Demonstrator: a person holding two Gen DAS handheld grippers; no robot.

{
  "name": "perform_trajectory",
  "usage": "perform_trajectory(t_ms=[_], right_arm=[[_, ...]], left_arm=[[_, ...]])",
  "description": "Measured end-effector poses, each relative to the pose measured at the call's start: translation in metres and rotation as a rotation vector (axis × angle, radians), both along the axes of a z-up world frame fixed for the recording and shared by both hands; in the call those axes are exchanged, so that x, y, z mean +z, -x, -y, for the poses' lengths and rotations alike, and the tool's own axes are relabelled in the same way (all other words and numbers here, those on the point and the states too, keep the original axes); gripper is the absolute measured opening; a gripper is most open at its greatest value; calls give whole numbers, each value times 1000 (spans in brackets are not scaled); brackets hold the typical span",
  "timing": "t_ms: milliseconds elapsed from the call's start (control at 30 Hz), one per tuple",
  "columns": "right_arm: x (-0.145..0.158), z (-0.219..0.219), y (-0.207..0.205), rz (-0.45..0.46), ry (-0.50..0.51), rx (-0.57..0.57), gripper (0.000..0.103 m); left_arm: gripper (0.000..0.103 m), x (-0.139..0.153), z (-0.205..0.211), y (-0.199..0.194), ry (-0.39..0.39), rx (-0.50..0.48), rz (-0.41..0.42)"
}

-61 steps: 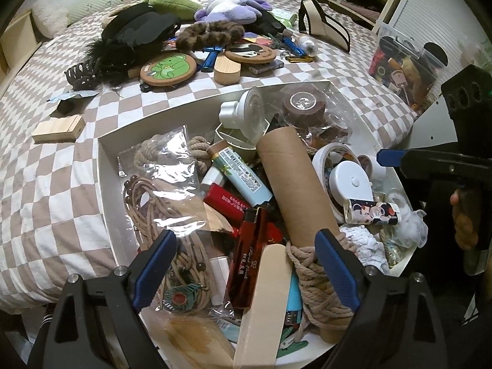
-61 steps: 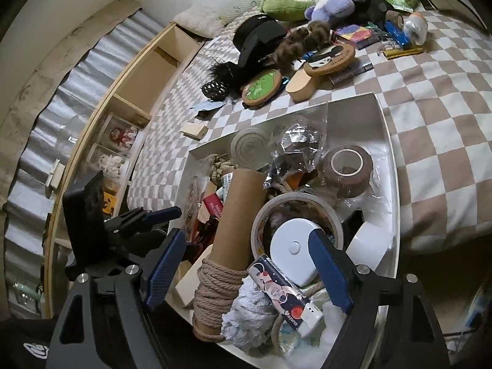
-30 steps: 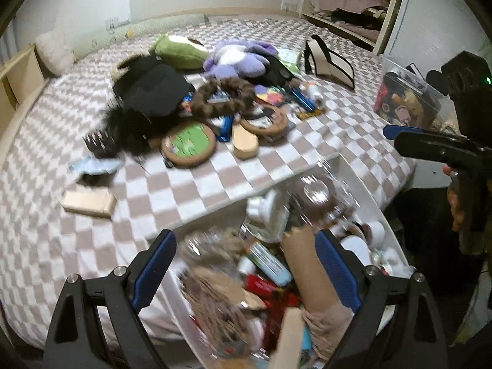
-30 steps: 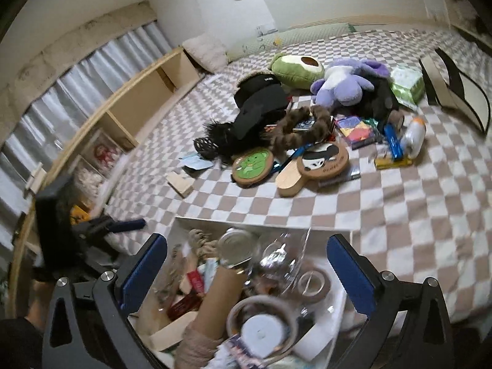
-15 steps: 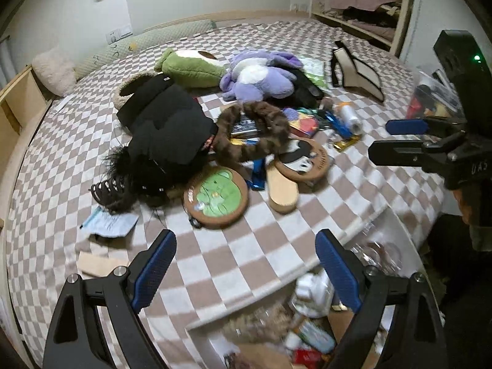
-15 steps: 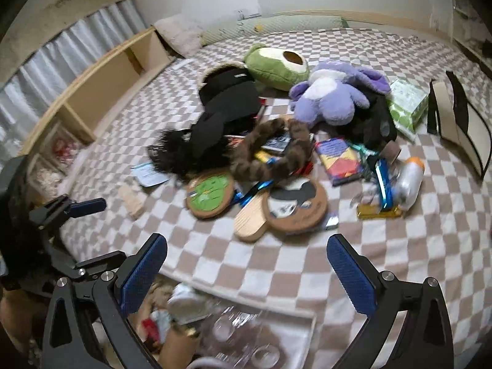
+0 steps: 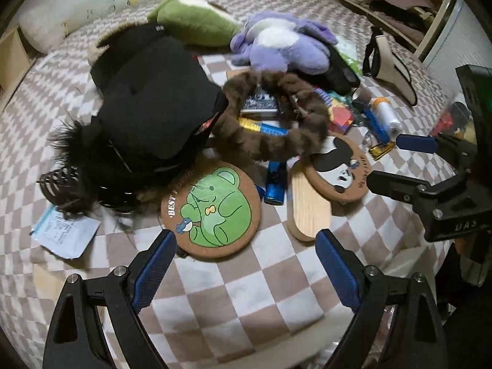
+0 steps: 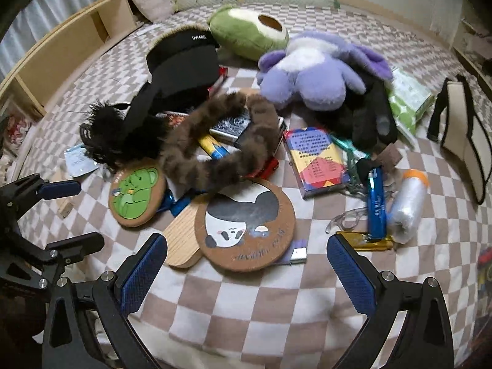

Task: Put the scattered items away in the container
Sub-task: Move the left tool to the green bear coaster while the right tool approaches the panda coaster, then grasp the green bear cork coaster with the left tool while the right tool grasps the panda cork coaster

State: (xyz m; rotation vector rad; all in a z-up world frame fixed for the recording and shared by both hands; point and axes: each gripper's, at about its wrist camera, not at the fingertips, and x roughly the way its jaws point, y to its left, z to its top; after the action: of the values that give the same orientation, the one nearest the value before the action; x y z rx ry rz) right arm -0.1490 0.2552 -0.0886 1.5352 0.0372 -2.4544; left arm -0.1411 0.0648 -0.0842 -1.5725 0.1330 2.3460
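Scattered items lie on a checkered bed. My left gripper (image 7: pixel 246 264) is open and empty, just in front of a green bear coaster (image 7: pixel 212 212). My right gripper (image 8: pixel 246 264) is open and empty, just in front of a panda coaster (image 8: pixel 246 224) that lies partly on a wooden oval block (image 8: pixel 183 240). A brown furry band (image 8: pixel 215 141), a black cap (image 7: pixel 153 98), a purple plush (image 8: pixel 316 70) and a green avocado plush (image 8: pixel 249 30) lie farther back. The container is out of both views.
A colourful box (image 8: pixel 316 160), a blue tube (image 8: pixel 376 203), a roll of clear bags (image 8: pixel 409 206) and a gold bar (image 8: pixel 366 240) lie at the right. A beige visor (image 8: pixel 467 135) is at the far right. A paper packet (image 7: pixel 64 233) lies at the left.
Both grippers have moved forward from above the full white container to low over the scattered items on the bed. The container has dropped out of view. Both stay open.
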Motion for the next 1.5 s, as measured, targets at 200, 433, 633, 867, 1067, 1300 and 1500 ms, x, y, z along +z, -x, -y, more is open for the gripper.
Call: perform_trajectory(t_ms=[200, 433, 633, 867, 1067, 1300, 1500], right_arm=[[-15, 3, 11, 20, -19, 10, 103], [-21, 2, 21, 33, 4, 0, 103], [-23, 5, 26, 38, 22, 3, 103], [-27, 13, 29, 34, 6, 41, 103], [-36, 21, 31, 42, -23, 76, 103], [-47, 27, 34, 48, -83, 97, 103], [-56, 24, 41, 65, -85, 82, 103]], left_arm=[[92, -17, -1, 14, 30, -1, 30], [92, -26, 4, 30, 12, 22, 52], [92, -32, 2, 43, 13, 32, 59], [92, -40, 9, 54, 56, 69, 48], [92, -49, 11, 59, 72, 79, 61], [92, -54, 9, 63, 52, 86, 76], [92, -56, 6, 62, 42, 78, 88]])
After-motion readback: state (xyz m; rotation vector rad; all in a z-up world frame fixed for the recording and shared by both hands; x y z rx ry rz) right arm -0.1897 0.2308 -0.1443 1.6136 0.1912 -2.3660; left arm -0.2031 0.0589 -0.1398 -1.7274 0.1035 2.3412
